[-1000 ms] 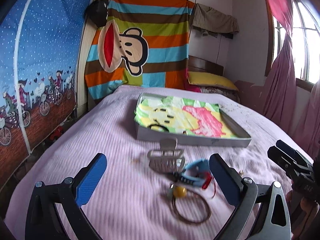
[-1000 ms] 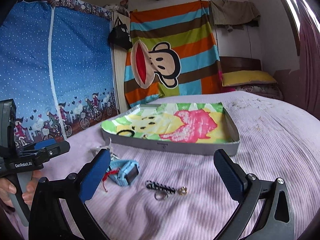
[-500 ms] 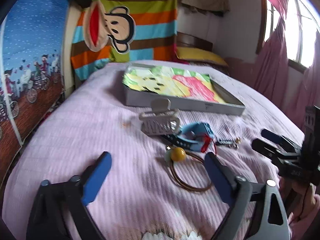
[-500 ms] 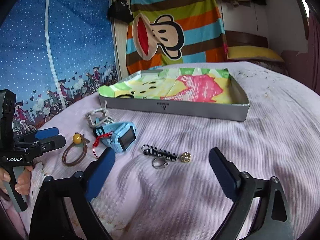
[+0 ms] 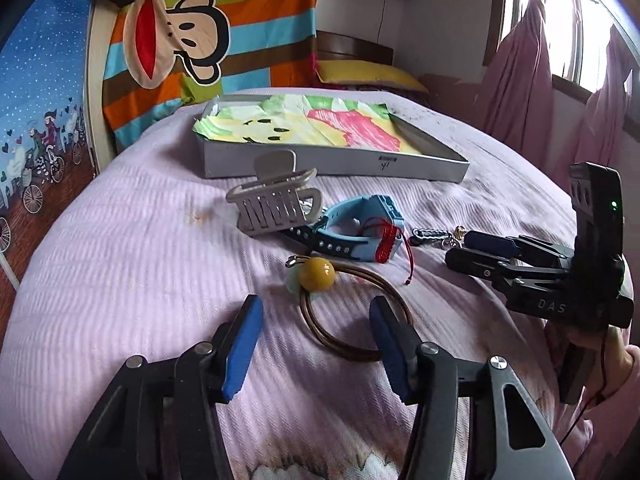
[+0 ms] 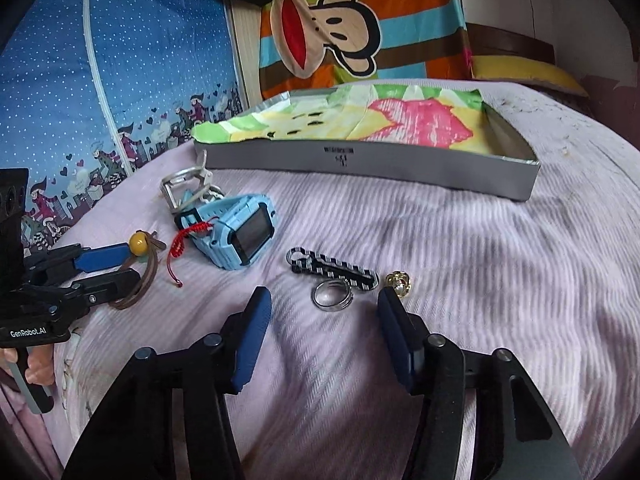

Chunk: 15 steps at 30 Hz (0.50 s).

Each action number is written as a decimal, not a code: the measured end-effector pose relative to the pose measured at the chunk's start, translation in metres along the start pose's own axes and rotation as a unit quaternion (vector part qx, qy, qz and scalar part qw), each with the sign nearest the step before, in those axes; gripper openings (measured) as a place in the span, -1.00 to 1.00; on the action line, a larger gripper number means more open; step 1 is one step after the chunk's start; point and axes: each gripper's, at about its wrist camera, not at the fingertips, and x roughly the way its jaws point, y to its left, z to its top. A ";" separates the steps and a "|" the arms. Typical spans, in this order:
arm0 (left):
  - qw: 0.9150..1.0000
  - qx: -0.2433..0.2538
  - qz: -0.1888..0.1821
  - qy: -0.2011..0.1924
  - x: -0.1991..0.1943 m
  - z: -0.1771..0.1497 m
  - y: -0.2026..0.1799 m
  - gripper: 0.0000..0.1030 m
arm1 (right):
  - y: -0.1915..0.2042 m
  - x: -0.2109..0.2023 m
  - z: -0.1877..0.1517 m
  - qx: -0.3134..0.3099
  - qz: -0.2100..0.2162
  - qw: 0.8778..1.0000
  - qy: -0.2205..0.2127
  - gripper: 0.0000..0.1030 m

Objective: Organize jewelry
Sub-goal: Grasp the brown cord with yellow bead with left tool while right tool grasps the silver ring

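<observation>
1. Lilac ribbed bedspread [image 6: 500, 248] carries everything; a striped monkey-print cloth [image 5: 208, 40] hangs at the head of the bed and pink curtains [image 5: 520, 72] hang along the window side.
2. Shallow grey tray [image 6: 400, 164], lined with a bright cartoon sheet, lies toward the head of the bed; nothing can be made out resting on the lining.
3. Loose pieces sit in a cluster just short of the tray's near wall: grey claw hair clip [image 5: 276, 200], blue watch [image 6: 236, 236] with a red cord, brown hair loop with a yellow bead [image 5: 316, 274], black-and-white striped clasp [image 6: 332, 270], silver ring [image 6: 332, 296], small gold bead [image 6: 398, 280].
4. Left gripper [image 5: 316, 332]: jaws released, set either side of the near arc of the brown loop, holding nothing.
5. Right gripper [image 6: 324, 320]: jaws released, just short of the silver ring, holding nothing.
6. Open bedspread lies on the window side of the cluster and toward the bed's foot edge.
</observation>
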 end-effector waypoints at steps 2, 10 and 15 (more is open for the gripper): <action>1.000 -0.004 0.000 0.004 0.002 0.000 0.001 -0.05 | -0.001 0.006 -0.001 0.004 0.001 1.000 0.008 -0.03; 0.999 -0.042 0.002 0.011 0.006 0.003 0.011 -0.56 | -0.007 0.015 0.000 0.022 0.010 1.000 0.018 -0.21; 0.999 -0.046 0.003 0.018 0.011 0.006 0.011 -0.71 | -0.003 0.014 -0.002 0.017 0.006 1.000 0.015 -0.41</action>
